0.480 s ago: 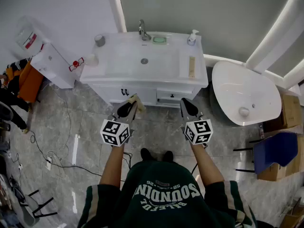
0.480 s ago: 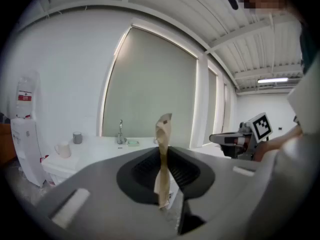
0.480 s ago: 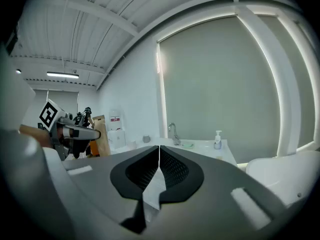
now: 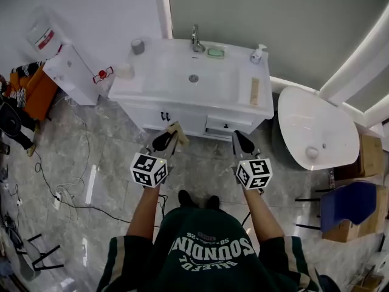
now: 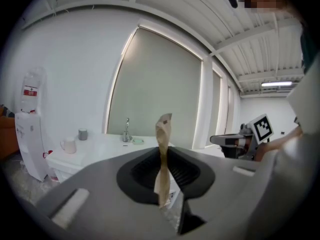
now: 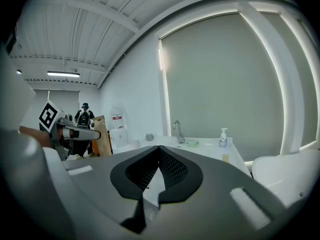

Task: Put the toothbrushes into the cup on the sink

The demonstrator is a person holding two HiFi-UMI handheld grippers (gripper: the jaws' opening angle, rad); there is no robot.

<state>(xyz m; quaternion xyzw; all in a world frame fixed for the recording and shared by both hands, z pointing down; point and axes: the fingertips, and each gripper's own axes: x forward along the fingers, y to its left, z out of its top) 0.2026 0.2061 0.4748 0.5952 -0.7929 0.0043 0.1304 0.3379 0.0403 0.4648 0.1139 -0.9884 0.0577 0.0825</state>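
Head view: shifted.
- Sink bench [image 4: 164,81]: now further right in frame and a touch lower.
- Tap [image 4: 196,38]: was roughly above the left gripper [image 4: 165,140] and its paper-wrapped toothbrush [image 4: 177,130]. It now sits nearer the midline between that gripper and the right gripper [image 4: 242,139].
- Water dispenser [image 4: 72,72]: moved right, further into view.
- White tub [image 4: 316,126]: moved right and down.
- Blue chair [image 4: 347,201]: lower, slightly left.

Only "SOUNDIN" can be read, printed upside down in white on the green shirt [image 4: 213,267]; the smaller lettering around it stays illegible.
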